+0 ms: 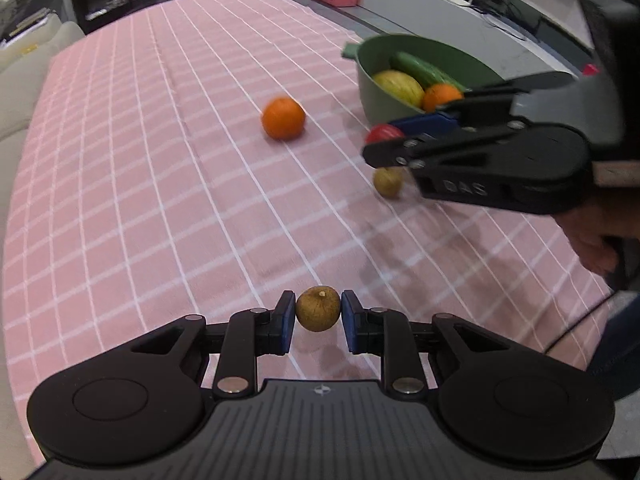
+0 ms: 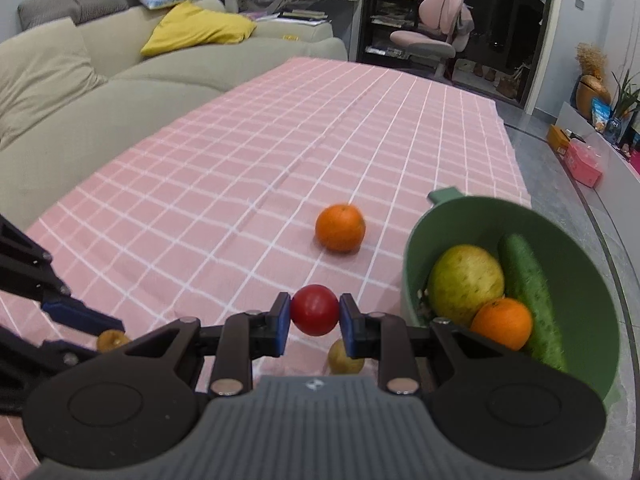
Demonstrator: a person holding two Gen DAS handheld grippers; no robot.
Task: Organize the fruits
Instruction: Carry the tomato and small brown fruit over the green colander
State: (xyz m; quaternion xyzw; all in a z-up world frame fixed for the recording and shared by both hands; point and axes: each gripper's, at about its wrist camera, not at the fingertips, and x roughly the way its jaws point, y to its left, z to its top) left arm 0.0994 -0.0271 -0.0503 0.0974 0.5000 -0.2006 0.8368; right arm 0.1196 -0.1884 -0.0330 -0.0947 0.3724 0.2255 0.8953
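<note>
My left gripper (image 1: 318, 310) is shut on a small brown round fruit (image 1: 318, 309), held above the pink checked cloth (image 1: 160, 160). My right gripper (image 2: 315, 312) is shut on a red tomato (image 2: 314, 309), held near the green bowl (image 2: 580, 280); this gripper also shows in the left wrist view (image 1: 394, 140). The bowl holds a yellow-green fruit (image 2: 466, 278), an orange (image 2: 502, 322) and a cucumber (image 2: 528, 288). A loose orange (image 2: 340, 227) lies on the cloth left of the bowl. Another small brown fruit (image 2: 344, 358) lies on the cloth below my right gripper.
A beige sofa (image 2: 80, 92) with a yellow cushion runs along the table's left side. A pink chair (image 2: 432, 32) and shelves stand beyond the far end. Pink and orange boxes (image 2: 582, 162) sit on the floor at the right.
</note>
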